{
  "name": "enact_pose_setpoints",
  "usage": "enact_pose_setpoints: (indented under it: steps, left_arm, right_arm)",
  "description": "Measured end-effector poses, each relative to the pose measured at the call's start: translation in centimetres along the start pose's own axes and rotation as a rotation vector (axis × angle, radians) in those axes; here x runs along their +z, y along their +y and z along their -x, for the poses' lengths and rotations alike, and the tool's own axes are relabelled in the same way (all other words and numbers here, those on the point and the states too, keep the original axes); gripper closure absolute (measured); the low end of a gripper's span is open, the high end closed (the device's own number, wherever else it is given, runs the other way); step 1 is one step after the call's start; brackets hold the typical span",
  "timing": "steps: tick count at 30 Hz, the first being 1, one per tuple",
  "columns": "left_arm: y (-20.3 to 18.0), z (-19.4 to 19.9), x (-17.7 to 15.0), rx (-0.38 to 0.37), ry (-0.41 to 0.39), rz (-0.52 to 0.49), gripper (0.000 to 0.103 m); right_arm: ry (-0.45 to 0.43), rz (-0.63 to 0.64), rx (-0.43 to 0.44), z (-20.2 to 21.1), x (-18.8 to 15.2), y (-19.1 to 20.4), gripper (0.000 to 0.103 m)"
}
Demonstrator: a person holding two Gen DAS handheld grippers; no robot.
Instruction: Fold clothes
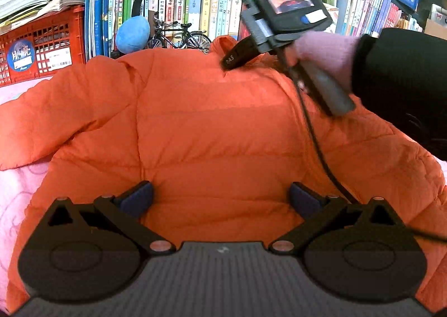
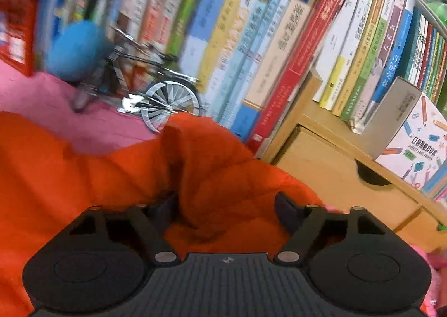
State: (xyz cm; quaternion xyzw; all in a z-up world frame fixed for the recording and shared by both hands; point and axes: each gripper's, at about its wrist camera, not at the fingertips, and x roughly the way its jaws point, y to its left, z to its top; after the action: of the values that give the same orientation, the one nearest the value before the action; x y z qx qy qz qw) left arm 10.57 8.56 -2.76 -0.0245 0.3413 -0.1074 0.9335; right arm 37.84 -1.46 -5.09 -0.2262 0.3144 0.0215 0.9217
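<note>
The orange jacket (image 1: 212, 132) lies spread, back side up, on a pink cloth (image 1: 16, 196) that covers the surface beneath it. One sleeve (image 1: 64, 115) extends to the left in the left wrist view and rests on the pink cloth. The jacket's far edge reaches close to a row of upright books (image 1: 195, 1).

Left claw (image 1: 220, 199): jaws stand wide apart over the near part of the jacket. The blue pads (image 1: 137, 198) sit clear of each other, with flat quilted fabric showing between them. Nothing is pinched.

Right claw (image 2: 226, 210): positioned at the far right part of the jacket, near the collar. A raised ridge of orange fabric (image 2: 195, 166) stands between the fingers. The jaws are at a narrow setting, but whether the pads actually press the fabric cannot be told; the view is blurred. In the left wrist view this tool (image 1: 282, 18) is held by a hand (image 1: 324, 51) in a pink cuff and black sleeve, its tip down on the jacket.

Surroundings: a red crate (image 1: 42, 45) at the left, a blue ball-shaped item (image 1: 132, 34), a small model bicycle (image 1: 178, 36) in front of the books, and a wooden drawer unit (image 2: 335, 171) at the right, carrying more books.
</note>
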Motion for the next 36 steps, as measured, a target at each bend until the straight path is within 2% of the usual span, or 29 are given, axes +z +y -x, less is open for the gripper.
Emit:
enact_pose_setpoints:
  steps: [1, 2, 3, 5, 7, 8, 10, 11, 12, 13, 14, 15, 16, 18, 20, 21, 23, 29, 31, 32, 34, 36]
  left_arm:
    - [0.0, 0.0, 0.0, -0.002, -0.001, 0.003, 0.000]
    - [0.1, 0.1, 0.0, -0.005, -0.002, 0.007, 0.000]
    - [0.1, 0.1, 0.0, -0.007, -0.004, 0.012, 0.000]
    - [0.2, 0.1, 0.0, -0.012, -0.006, 0.019, 0.000]
    - [0.2, 0.1, 0.0, -0.015, -0.008, 0.025, 0.000]
    - [0.2, 0.1, 0.0, -0.015, -0.008, 0.026, 0.000]
    - [0.2, 0.1, 0.0, -0.015, -0.008, 0.027, 0.000]
    - [0.1, 0.2, 0.0, -0.015, -0.008, 0.027, 0.000]
    - [0.1, 0.2, 0.0, -0.015, -0.007, 0.028, 0.000]
    - [0.1, 0.2, 0.0, -0.014, -0.007, 0.028, 0.000]
    - [0.1, 0.2, 0.0, -0.014, -0.006, 0.028, 0.000]
    - [0.1, 0.2, 0.0, -0.014, -0.006, 0.029, 0.000]
    - [0.1, 0.2, 0.0, -0.014, -0.006, 0.029, 0.000]
    - [0.0, 0.2, 0.0, -0.014, -0.005, 0.029, 0.000]
    - [0.0, 0.2, 0.0, -0.013, -0.004, 0.029, 0.000]
    - [-0.1, 0.2, 0.0, -0.012, -0.003, 0.028, 0.000]
    - [-0.1, 0.2, 0.0, -0.010, -0.002, 0.026, 0.000]
    - [0.1, 0.1, 0.0, -0.002, 0.004, 0.018, 0.000]
    - [0.1, 0.1, 0.0, 0.004, 0.007, 0.011, 0.000]
    - [0.0, 0.1, 0.0, 0.007, 0.009, 0.007, 0.000]
    - [-0.1, 0.0, -0.1, 0.012, 0.012, -0.001, 0.000]
    - [-0.1, -0.1, -0.1, 0.012, 0.012, -0.002, 0.000]
  right_arm:
    - [-0.016, 0.010, -0.075, 0.0, 0.2, 0.2, 0.094]
    - [-0.077, 0.026, -0.157, 0.4, 0.4, 0.5, 0.095]
    - [-0.186, 0.042, -0.241, 1.7, 0.6, 0.8, 0.095]
    - [-0.457, 0.045, -0.410, 6.0, 0.7, 0.8, 0.096]
    - [-0.767, -0.019, -0.518, 11.4, 0.6, 0.4, 0.096]
    - [-0.911, -0.057, -0.551, 14.0, 0.5, 0.2, 0.095]
    - [-1.155, -0.118, -0.519, 17.9, -0.2, -0.4, 0.091]
    - [-1.219, -0.120, -0.477, 19.0, -0.3, -0.6, 0.087]
    - [-1.238, -0.102, -0.423, 19.4, -0.2, -0.8, 0.086]
    - [-1.203, -0.078, -0.360, 19.3, 0.1, -1.0, 0.074]
    - [-1.099, -0.047, -0.300, 18.3, 0.6, -1.1, 0.045]
    - [-0.977, -0.014, -0.247, 17.0, 1.2, -1.3, 0.027]
    - [-0.842, 0.015, -0.191, 15.3, 1.5, -1.5, 0.004]
    - [-0.580, 0.033, -0.098, 11.4, 1.1, -2.1, 0.003]
    - [-0.423, -0.026, -0.057, 9.3, -0.7, -3.3, 0.003]
    - [-0.373, -0.065, -0.027, 8.8, -1.8, -4.0, 0.003]
    - [-0.319, -0.139, 0.060, 8.9, -3.8, -5.6, 0.002]
    - [-0.282, -0.230, 0.372, 12.2, -9.1, -7.3, 0.002]
    - [-0.230, -0.220, 0.382, 12.4, -10.3, -7.7, 0.002]
    - [-0.194, -0.187, 0.347, 12.0, -11.1, -7.6, 0.002]
    - [-0.131, -0.095, 0.232, 11.2, -12.9, -7.6, 0.001]
    - [-0.110, -0.085, 0.110, 10.4, -13.9, -9.4, 0.001]
